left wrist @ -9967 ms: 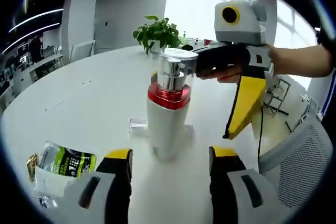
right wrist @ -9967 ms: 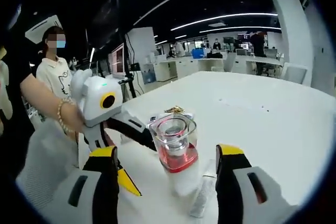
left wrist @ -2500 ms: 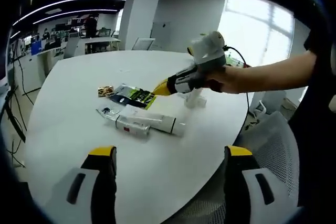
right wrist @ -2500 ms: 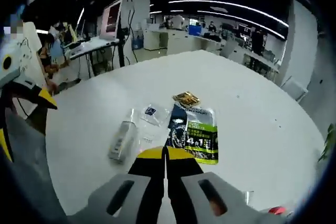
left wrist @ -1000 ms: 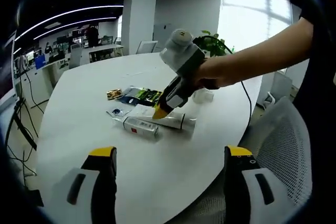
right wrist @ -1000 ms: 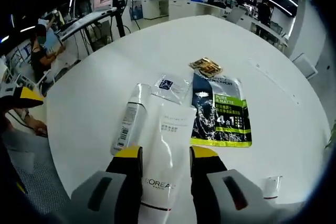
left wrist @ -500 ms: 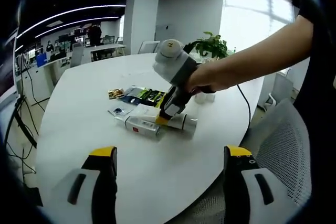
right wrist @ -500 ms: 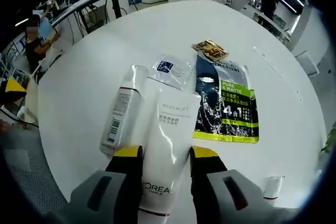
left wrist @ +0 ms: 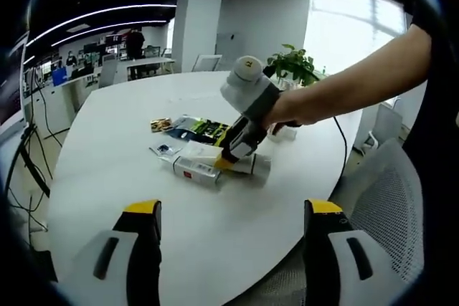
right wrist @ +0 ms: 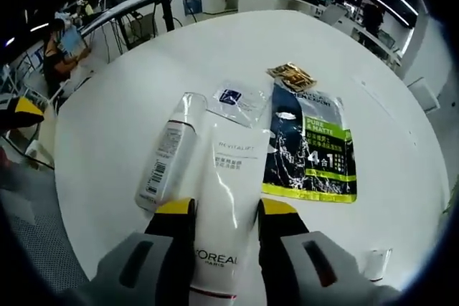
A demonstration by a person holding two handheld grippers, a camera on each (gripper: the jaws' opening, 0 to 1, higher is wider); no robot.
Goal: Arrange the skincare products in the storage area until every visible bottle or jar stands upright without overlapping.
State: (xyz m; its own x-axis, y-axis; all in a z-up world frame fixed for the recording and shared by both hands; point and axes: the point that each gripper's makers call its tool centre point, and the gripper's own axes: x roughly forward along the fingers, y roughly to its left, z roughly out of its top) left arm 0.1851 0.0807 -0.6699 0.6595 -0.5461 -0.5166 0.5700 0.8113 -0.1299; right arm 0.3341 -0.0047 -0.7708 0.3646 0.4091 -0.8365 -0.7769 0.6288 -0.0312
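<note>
Tube (right wrist: 228, 198) lies flat on the surface (right wrist: 107, 141), clenched by the right tool (right wrist: 219, 209); left tool (left wrist: 226, 209) hangs released. Better to lift slowly, clearing the bottle (right wrist: 166, 152) just beside.

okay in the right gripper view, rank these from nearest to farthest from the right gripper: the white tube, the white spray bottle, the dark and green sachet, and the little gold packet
1. White L'Oreal tube: lying between the jaws of the right gripper.
2. White spray bottle: lying just left of the tube.
3. Dark and green sachet: flat, to the right, beyond the jaws.
4. Small gold packet: past the sachet's far end.
</note>
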